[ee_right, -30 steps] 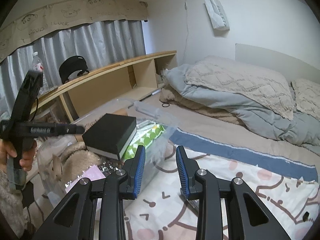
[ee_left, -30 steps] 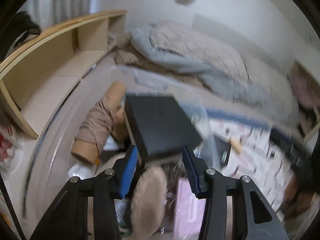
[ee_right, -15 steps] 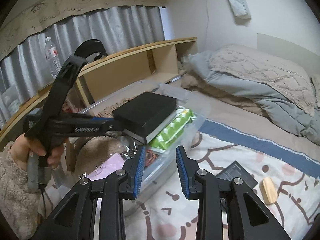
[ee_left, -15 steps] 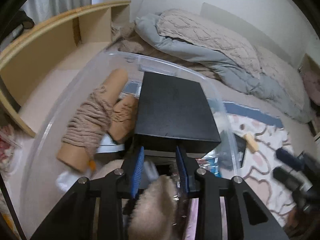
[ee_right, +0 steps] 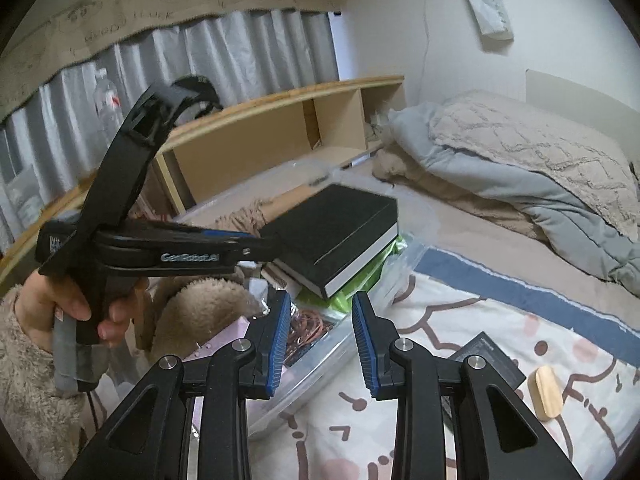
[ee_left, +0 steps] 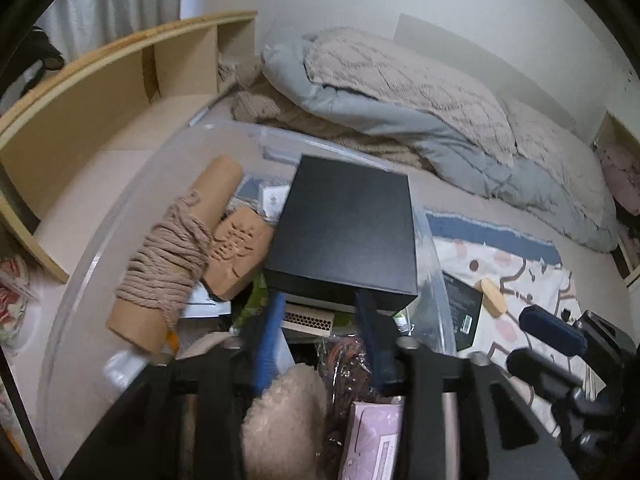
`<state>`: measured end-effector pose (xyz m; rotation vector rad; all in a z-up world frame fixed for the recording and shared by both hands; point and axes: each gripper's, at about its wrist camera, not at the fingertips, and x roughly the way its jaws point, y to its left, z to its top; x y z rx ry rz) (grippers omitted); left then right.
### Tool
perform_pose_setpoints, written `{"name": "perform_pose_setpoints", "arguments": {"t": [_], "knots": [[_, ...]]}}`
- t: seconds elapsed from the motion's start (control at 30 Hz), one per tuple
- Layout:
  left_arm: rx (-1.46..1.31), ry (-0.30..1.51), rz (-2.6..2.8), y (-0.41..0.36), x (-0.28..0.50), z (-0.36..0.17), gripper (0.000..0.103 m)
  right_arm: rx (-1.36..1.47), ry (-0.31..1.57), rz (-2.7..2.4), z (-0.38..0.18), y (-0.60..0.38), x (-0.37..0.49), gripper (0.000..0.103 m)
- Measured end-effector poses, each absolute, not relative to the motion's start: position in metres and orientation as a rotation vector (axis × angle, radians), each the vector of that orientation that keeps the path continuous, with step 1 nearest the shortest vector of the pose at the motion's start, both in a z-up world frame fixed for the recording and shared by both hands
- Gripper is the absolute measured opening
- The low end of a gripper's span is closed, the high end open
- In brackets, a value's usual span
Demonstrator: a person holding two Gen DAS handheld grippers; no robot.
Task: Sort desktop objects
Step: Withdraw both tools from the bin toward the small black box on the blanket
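Sorting is well under way. The clear plastic bin (ee_left: 434,264) on the bed already holds a spool of twine on a cardboard tube (ee_left: 172,256), a tan block (ee_left: 240,248), a green packet (ee_right: 360,272), a bundle of rubber bands (ee_right: 308,326), a pink box (ee_left: 372,440) and a fleecy item (ee_left: 280,416).

The black box (ee_left: 344,232) lies on top of this pile at the bin's 3 o'clock side, tilted, one edge raised over the green packet. It appears to be resting on the contents.

The left tool (ee_left: 320,320) points down at the near end of the black box. Its jaws are opening; they stand either side of the box's near edge, and the blur keeps me from telling whether the pads are touching it. My judgement is that the box is being let go, so this placement is near complete.

The right tool (ee_right: 322,328) hangs over the bin's near rim with its jaws partly apart and nothing between them.

Left to do, as far as visible: a dark flat packet (ee_right: 490,356) and a small wooden block (ee_right: 548,396) lie on the patterned bed sheet (ee_right: 460,320), outside the bin at roughly 4 o'clock from it. Both sit close to the right tool and look to be the next candidates. Whether further items lie outside view cannot be told.
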<state>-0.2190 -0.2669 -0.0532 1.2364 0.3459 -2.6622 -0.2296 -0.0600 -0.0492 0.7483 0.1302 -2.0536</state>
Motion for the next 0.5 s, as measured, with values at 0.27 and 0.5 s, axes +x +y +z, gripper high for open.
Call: {"name": "perform_pose_setpoints", "arguments": {"t": [0.27,0.5], "knots": [[1.072,0.308,-2.730,-0.248,-0.190,-0.024,0.076,0.699,0.091,-2.108,-0.030,-0.043,-0.224,0.032],[0.978,0.246,-2.747,-0.233,-0.175,-0.013,0.093,0.639,0.089,-2.182,-0.018,-0.025,-0.217,0.093]]}}
